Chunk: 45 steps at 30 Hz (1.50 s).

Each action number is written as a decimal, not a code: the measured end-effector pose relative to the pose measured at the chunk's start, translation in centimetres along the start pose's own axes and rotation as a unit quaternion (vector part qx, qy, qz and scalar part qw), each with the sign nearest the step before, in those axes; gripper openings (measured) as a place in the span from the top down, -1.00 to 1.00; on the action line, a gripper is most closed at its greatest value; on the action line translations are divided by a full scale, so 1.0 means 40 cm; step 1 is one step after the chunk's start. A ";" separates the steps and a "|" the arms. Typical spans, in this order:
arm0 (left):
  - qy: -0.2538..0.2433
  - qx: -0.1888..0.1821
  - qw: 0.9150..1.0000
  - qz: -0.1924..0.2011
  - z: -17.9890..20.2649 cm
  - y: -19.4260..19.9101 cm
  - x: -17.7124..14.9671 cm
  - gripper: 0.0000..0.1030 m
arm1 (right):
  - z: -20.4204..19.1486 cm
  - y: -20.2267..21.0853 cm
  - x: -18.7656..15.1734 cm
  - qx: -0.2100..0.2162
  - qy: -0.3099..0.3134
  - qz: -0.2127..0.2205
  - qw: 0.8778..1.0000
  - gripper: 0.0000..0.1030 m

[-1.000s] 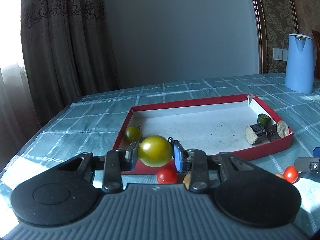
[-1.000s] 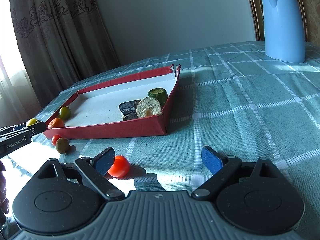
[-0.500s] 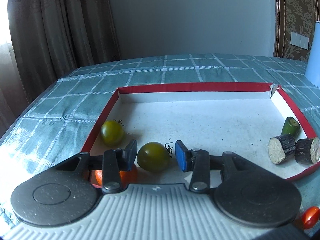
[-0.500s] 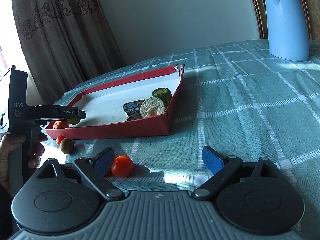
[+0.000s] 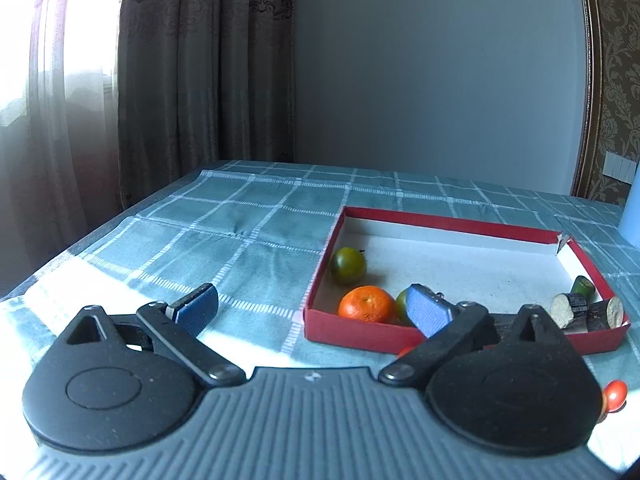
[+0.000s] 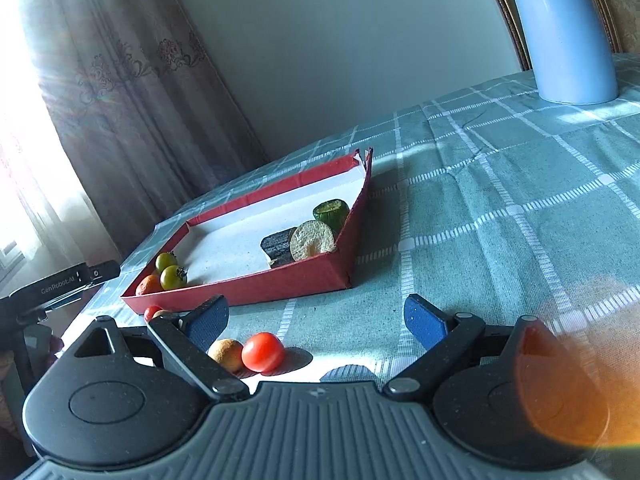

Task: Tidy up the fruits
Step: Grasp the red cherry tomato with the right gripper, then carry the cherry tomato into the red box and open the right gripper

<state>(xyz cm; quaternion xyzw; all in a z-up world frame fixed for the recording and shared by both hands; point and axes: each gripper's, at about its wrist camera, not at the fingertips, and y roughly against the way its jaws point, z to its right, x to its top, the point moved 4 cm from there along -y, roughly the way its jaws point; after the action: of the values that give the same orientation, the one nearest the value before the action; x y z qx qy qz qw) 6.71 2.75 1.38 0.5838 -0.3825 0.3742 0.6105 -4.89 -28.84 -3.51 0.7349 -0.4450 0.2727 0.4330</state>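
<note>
fruit gathered at one corner of the red tray

a shallow rectangular cardboard tray (image 5: 448, 221), red outside and matt white inside, lay on the counter (image 5: 248, 224) under a teal woven cloth crossed by white grid lines. in its near left corner sat three round, smooth fruits close together: a dimpled orange mandarin (image 5: 366, 304), a glossy green tomato (image 5: 348, 265) behind it, and a second green tomato (image 6: 173, 277) partly hidden by a blue pad in the left wrist view. at the opposite end lay two short dark-skinned cylinders with pale, rough cut faces (image 5: 570, 309) and a green cut stub (image 5: 582, 286) beside them.

the left hand-held gripper (image 5: 310, 304) had its blue textured pads spread wide, having just opened, with nothing between them; it sat in front of the tray's left corner. the right hand-held gripper (image 6: 316, 320) was likewise spread apart, gripping nothing. just ahead of its left finger, on the cloth, a shiny red cherry tomato (image 6: 263, 352) touched a small, matt tan round fruit (image 6: 226, 354). another small red tomato (image 6: 152, 312) lay just outside the tray's near wall. a smooth, tall, pale blue kettle (image 6: 560, 32) stood well apart at the far right.
</note>
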 end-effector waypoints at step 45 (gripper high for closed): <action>0.079 -0.001 0.996 -0.050 -0.093 -0.043 -0.056 -1.00 | -0.197 -0.074 0.080 -0.022 0.250 0.002 0.968 0.48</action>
<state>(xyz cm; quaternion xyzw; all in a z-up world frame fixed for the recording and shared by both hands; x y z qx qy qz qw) 7.42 6.36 -1.49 0.5706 -0.3037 0.3879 0.6570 -0.93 -22.58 1.58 0.6327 -0.3305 0.4384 0.5461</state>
